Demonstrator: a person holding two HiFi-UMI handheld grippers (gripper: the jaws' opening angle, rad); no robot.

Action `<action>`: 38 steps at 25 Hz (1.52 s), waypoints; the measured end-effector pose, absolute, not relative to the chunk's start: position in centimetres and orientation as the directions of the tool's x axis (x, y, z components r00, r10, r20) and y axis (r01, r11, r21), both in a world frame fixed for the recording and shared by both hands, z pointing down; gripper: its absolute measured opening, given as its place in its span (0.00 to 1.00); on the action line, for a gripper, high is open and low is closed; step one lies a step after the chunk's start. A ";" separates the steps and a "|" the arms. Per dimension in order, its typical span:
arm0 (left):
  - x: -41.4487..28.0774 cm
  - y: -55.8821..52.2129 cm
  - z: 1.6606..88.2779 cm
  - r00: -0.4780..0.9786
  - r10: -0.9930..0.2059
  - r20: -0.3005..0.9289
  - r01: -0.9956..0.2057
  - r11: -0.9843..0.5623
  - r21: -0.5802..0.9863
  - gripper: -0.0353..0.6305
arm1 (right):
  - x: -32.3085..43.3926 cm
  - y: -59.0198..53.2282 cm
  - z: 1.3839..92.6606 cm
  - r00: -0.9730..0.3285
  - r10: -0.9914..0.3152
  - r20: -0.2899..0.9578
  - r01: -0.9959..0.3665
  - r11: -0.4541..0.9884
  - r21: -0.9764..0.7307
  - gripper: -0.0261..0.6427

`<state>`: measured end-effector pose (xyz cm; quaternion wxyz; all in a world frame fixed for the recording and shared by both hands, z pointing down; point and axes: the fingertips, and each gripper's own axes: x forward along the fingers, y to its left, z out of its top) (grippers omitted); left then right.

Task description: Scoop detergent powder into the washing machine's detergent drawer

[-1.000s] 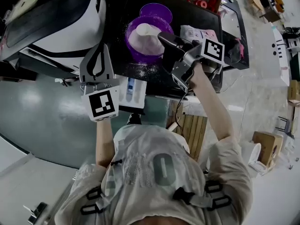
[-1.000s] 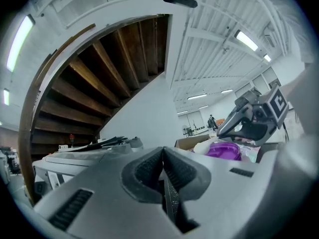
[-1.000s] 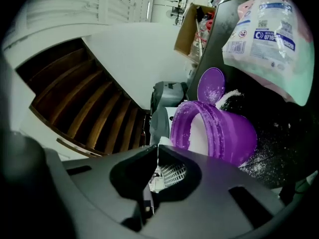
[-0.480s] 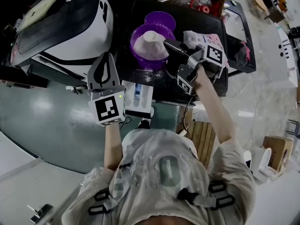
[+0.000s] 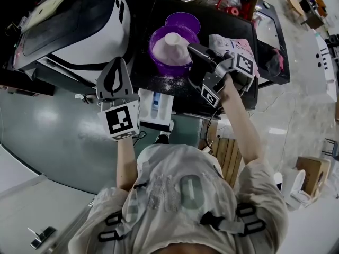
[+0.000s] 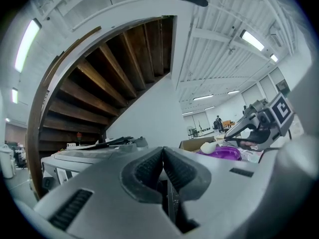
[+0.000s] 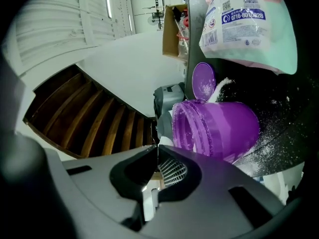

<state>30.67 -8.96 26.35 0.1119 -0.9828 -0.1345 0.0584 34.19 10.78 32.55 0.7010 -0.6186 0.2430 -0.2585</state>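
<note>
Purple plastic tub, heaped with white detergent powder, stands directly ahead of the right gripper. That gripper's jaws are pressed together on what looks like the thin handle of a small white scoop. Seen from the left gripper view, the scoop's rounded bowl sits just above the tub's rim.

Loose powder is scattered over the black tabletop beneath and beside the right gripper. A round purple lid lies just beyond the tub, on its far side from the tool. A white-and-pink detergent bag lies just to the tool's right.

The left gripper has its jaws closed tight with nothing between them, tips tilted up toward the ceiling. It is held in front of the white washing machine with a dark lid.

The white detergent drawer with a blue insert stands pulled out just to the right of the left gripper. It is nearer the person than the right gripper and apart from the scoop.
</note>
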 end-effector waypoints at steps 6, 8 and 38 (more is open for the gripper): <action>30.1 -10.1 26.6 0.967 0.244 -0.072 0.220 -0.944 -0.245 0.09 | 32.1 9.8 30.4 0.727 -0.683 -0.073 0.012 0.119 -0.993 0.06; 29.9 -10.7 26.7 0.971 0.228 -0.068 0.205 -0.948 -0.245 0.09 | 31.2 9.2 29.9 0.709 -0.699 -0.091 -0.011 0.118 -0.993 0.06; 23.8 -19.3 29.7 1.000 0.001 -0.012 -0.002 -0.970 -0.244 0.09 | 20.6 -2.1 48.5 0.333 -0.926 0.177 0.071 -0.163 -0.984 0.06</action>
